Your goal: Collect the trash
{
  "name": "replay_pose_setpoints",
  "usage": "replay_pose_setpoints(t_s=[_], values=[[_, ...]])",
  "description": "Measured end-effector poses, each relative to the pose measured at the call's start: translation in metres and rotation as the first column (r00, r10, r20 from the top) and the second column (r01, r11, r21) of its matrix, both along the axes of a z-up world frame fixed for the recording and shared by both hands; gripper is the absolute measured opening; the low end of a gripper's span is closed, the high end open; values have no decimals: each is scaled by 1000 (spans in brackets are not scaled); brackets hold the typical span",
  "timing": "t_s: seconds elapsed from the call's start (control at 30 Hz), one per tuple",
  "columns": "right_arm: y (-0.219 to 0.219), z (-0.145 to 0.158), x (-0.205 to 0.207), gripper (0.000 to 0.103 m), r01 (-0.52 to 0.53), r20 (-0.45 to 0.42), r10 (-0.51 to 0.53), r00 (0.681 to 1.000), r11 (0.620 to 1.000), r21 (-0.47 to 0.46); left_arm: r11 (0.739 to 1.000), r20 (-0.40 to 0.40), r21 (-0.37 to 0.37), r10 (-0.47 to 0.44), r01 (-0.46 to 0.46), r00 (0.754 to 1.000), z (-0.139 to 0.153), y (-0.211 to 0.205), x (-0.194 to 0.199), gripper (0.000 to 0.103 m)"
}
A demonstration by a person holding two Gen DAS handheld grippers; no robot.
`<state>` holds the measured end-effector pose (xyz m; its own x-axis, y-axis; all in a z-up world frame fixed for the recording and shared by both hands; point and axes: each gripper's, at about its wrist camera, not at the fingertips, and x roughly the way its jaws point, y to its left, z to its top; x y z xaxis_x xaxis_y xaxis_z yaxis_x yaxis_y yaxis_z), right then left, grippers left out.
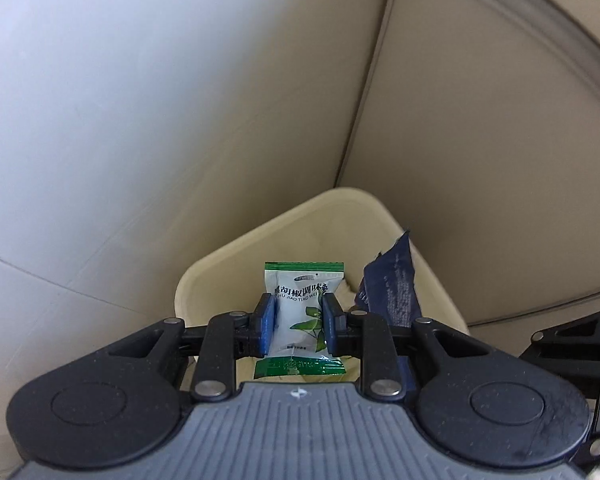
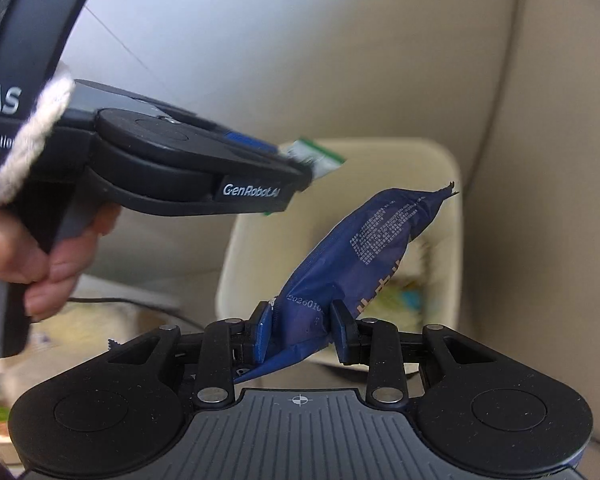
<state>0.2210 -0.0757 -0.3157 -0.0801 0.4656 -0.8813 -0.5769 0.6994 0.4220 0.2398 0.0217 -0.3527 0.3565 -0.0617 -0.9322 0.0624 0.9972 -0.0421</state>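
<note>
Nearest in the left wrist view, the left claw (image 1: 299, 322) is clamped on a small white and green foil seasoning sachet (image 1: 300, 312), its blue pads pinching the sachet at both sides about midway along. In the right wrist view the right claw (image 2: 303, 330) is likewise closed, on the lower end of a crumpled dark blue plastic snack wrapper (image 2: 360, 256) whose torn tip sticks up and away. Beyond both, tucked into the corner of two pale walls, stands the cream plastic waste bin (image 1: 228, 256), with some paper litter already in its bottom. Both packets hang over or just short of its mouth.

The step appears to be the drop. To do it well, bring each claw fully over the opening, clear of the rim, before letting go. The long wrapper could catch the far edge, so lower its tip inside first. Keep the two claws apart so neither knocks the other.
</note>
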Motion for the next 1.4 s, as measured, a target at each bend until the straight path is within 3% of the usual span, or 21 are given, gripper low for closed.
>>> replay_pose_setpoints(t_s=[0.13, 0.37, 0.4, 0.47, 0.5, 0.57, 0.7, 0.8, 0.93, 1.17, 1.4], values=[[0, -20, 21, 32, 27, -57, -27, 998, 1000, -5, 1000, -21, 9, -5, 5, 1000, -11, 6, 1, 23], [14, -34, 37, 34, 40, -52, -43, 998, 997, -59, 1000, -58, 11, -19, 20, 998, -27, 10, 10, 28], [13, -36, 36, 37, 48, -52, -51, 997, 997, -68, 1000, -68, 5, -24, 25, 997, -28, 10, 15, 30], [5, -35, 28, 61, 74, -61, -79, 995, 995, -72, 1000, -80, 5, -27, 27, 996, -30, 7, 20, 35], [4, -36, 30, 65, 82, -64, -87, 994, 994, -66, 1000, -88, 9, -28, 29, 996, -29, -4, 24, 38], [2, -33, 32, 68, 94, -64, -98, 993, 994, -54, 999, -91, 22, -28, 30, 995, -29, -4, 25, 50], [-2, -25, 34, 68, 104, -41, -106, 994, 993, -54, 999, -103, 27, -17, 20, 995, -24, -4, 26, 62], [-4, -9, 28, 68, 122, 7, -122, 993, 990, -66, 999, -100, 29, -12, 15, 995, -17, -11, 24, 67], [-16, 18, 19, 80, 172, 77, -166, 983, 982, -74, 1000, -95, 28, 17, -15, 995, 1, -10, 15, 76], [-44, 78, -6, 90, 278, 172, -262, 950, 957, -77, 995, -87, 44, 93, -90, 992, 56, -6, -2, 93], [-60, 152, -36, 93, 332, 283, -286, 916, 934, -129, 978, -107, 13, 207, -207, 972, 117, 4, -41, 102]])
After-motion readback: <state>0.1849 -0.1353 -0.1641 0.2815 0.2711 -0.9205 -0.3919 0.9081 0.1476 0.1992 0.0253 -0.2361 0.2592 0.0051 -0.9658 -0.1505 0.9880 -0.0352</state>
